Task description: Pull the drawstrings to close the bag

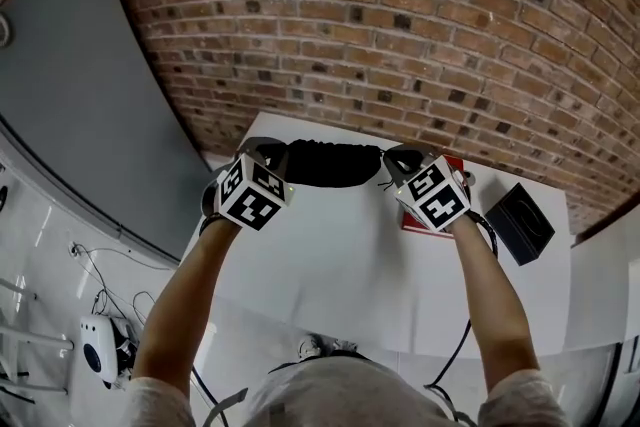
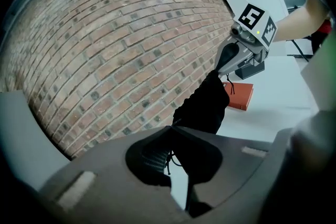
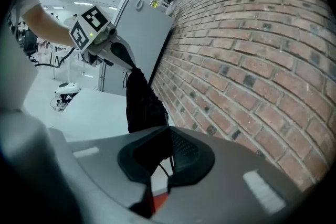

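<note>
A black drawstring bag (image 1: 330,163) hangs stretched between both grippers above the far part of the white table (image 1: 330,265). My left gripper (image 1: 270,155) is shut on the drawstring at the bag's left end. In the left gripper view the dark cloth (image 2: 205,105) runs from my shut left gripper (image 2: 169,128) across to the right gripper (image 2: 227,57). My right gripper (image 1: 400,162) is shut on the drawstring at the other end. In the right gripper view the bag (image 3: 142,105) leads from my right gripper (image 3: 169,128) to the left gripper (image 3: 123,55). Thin cord ends (image 1: 383,183) dangle by the right jaws.
A red book (image 1: 418,223) lies on the table under the right gripper, also in the left gripper view as a red book (image 2: 240,97). A black box (image 1: 520,223) sits at the right edge. A brick wall (image 1: 400,25) stands just behind the table.
</note>
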A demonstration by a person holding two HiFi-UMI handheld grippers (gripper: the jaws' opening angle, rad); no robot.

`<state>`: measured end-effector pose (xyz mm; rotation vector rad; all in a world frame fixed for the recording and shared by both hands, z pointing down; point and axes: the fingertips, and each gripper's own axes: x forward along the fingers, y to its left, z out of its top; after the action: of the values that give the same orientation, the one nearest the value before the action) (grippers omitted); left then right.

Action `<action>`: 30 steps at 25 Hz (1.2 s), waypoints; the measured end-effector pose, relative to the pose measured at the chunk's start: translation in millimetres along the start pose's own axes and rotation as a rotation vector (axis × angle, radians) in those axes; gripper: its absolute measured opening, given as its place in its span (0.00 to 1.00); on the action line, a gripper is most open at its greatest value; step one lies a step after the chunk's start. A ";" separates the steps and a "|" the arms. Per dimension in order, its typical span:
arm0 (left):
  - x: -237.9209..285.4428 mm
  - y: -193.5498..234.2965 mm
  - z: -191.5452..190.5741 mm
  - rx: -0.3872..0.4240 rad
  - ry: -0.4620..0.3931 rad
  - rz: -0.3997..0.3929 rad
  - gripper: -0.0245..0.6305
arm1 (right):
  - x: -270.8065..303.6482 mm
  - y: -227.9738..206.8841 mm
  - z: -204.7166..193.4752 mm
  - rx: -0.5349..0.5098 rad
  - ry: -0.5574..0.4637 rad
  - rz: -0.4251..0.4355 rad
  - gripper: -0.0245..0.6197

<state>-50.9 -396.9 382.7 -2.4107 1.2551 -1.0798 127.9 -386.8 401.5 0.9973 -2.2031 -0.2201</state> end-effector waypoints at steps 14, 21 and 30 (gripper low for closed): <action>-34.2 37.0 50.2 -0.031 -0.120 0.141 0.05 | -38.5 -34.3 56.1 0.023 -0.144 -0.153 0.05; -55.0 56.5 68.4 -0.038 -0.183 0.230 0.05 | -54.5 -42.6 83.2 0.065 -0.222 -0.226 0.05; -64.6 73.7 74.9 -0.103 -0.222 0.270 0.05 | -67.3 -56.0 101.0 0.122 -0.295 -0.325 0.05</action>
<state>-68.3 -401.9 260.7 -2.2698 1.5319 -0.6680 125.6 -390.0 267.9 1.4716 -2.3255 -0.4070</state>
